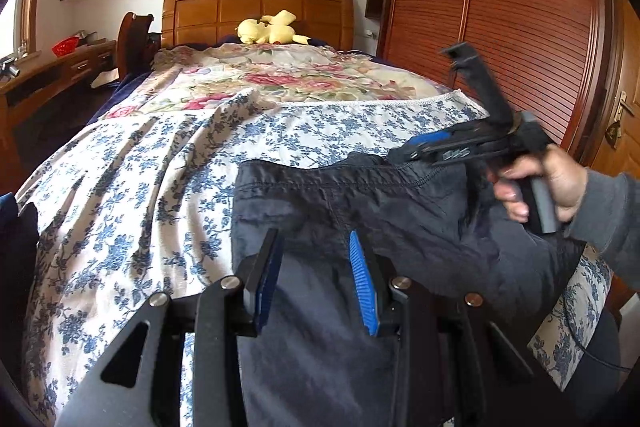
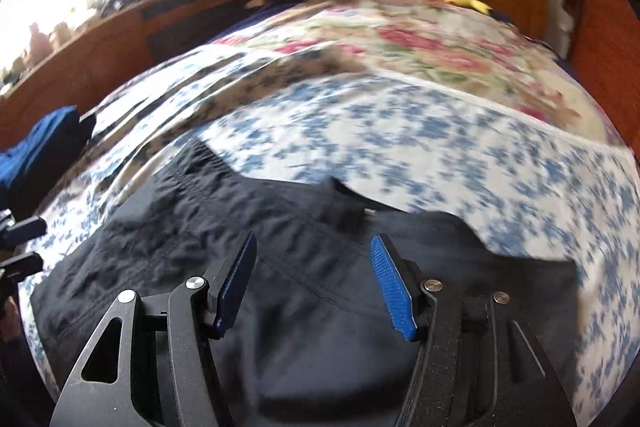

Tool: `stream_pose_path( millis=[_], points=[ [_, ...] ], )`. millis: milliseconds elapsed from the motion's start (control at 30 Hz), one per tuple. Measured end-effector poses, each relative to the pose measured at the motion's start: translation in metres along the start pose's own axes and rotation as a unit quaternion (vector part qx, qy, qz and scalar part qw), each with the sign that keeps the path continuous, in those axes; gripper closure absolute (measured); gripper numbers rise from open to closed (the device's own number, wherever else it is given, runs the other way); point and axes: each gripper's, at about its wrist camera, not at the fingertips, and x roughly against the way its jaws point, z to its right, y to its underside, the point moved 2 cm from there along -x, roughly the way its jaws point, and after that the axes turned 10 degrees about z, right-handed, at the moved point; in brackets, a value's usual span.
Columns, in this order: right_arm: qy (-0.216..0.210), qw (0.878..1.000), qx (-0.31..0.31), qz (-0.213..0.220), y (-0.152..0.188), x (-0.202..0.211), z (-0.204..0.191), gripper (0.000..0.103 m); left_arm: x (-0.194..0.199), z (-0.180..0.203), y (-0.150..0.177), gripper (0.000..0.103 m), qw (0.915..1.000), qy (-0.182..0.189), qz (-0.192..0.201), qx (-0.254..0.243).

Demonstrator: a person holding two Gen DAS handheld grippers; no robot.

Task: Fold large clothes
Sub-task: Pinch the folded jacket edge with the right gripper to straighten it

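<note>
A dark grey garment (image 1: 400,211) lies spread on the blue-flowered sheet (image 1: 140,187) at the near end of the bed. My left gripper (image 1: 316,271) hovers over the garment's near part, its blue pads apart and nothing pinched between them. At the garment's far hemmed edge, the right gripper (image 1: 404,153) is held by a hand (image 1: 560,183) in a grey sleeve. In the blurred right wrist view, the right gripper (image 2: 312,275) stands open above the dark garment (image 2: 180,239), with no cloth between its pads.
A pink-flowered cover (image 1: 280,75) lies further up the bed, with a yellow plush toy (image 1: 268,29) by the wooden headboard (image 1: 256,11). A wooden wardrobe (image 1: 500,7) stands on the right and a desk (image 1: 60,67) on the left. Folded blue cloth (image 2: 40,143) sits at the bed's left edge.
</note>
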Motion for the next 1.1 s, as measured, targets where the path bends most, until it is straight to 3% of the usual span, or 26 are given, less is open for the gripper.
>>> stream_pose_path(
  millis=[267,400,500,533,567,667,900,933,967,1000,1033,1100],
  points=[
    [0.041,0.996,0.015,-0.072,0.016,-0.059,0.003,0.042,0.011,-0.021,0.006,0.070,0.9999,-0.012,0.001,0.012],
    [0.038,0.994,0.006,-0.099,0.028,-0.071,0.007,0.042,0.013,-0.027,0.008,0.070,0.9998,-0.014,0.000,0.014],
    [0.014,0.994,0.017,-0.103,0.030,-0.070,-0.003,0.074,0.013,-0.027,0.008,0.070,0.9998,-0.013,0.001,0.015],
    [-0.004,0.994,0.022,-0.109,0.031,-0.070,-0.009,0.100,0.013,-0.026,0.008,0.070,0.9998,-0.012,0.001,0.015],
    [-0.005,0.993,0.032,-0.114,0.032,-0.070,-0.014,0.103,0.013,-0.026,0.007,0.070,0.9998,-0.011,0.002,0.014],
    [0.011,0.991,0.073,-0.112,0.031,-0.070,-0.029,0.103,0.012,-0.025,0.007,0.070,0.9999,-0.010,0.001,0.013],
    [0.050,0.995,0.041,-0.077,0.016,-0.070,-0.015,0.103,0.013,-0.025,0.010,0.070,0.9999,-0.009,-0.001,0.012],
    [0.054,0.995,0.039,-0.080,0.015,-0.072,-0.013,0.094,0.013,-0.025,0.010,0.070,0.9999,-0.009,-0.002,0.012],
    [0.060,0.994,0.039,-0.083,0.015,-0.075,-0.010,0.077,0.012,-0.025,0.010,0.070,0.9999,-0.009,-0.002,0.012],
    [0.069,0.993,0.036,-0.087,0.015,-0.078,-0.006,0.067,0.012,-0.025,0.010,0.070,0.9999,-0.008,-0.002,0.012],
    [0.075,0.993,0.025,-0.092,0.016,-0.080,0.000,0.051,0.011,-0.025,0.009,0.070,0.9999,-0.008,-0.002,0.012],
    [0.068,0.993,0.000,-0.098,0.017,-0.081,0.010,0.042,0.011,-0.024,0.009,0.070,0.9999,-0.006,-0.002,0.012]
  ],
)
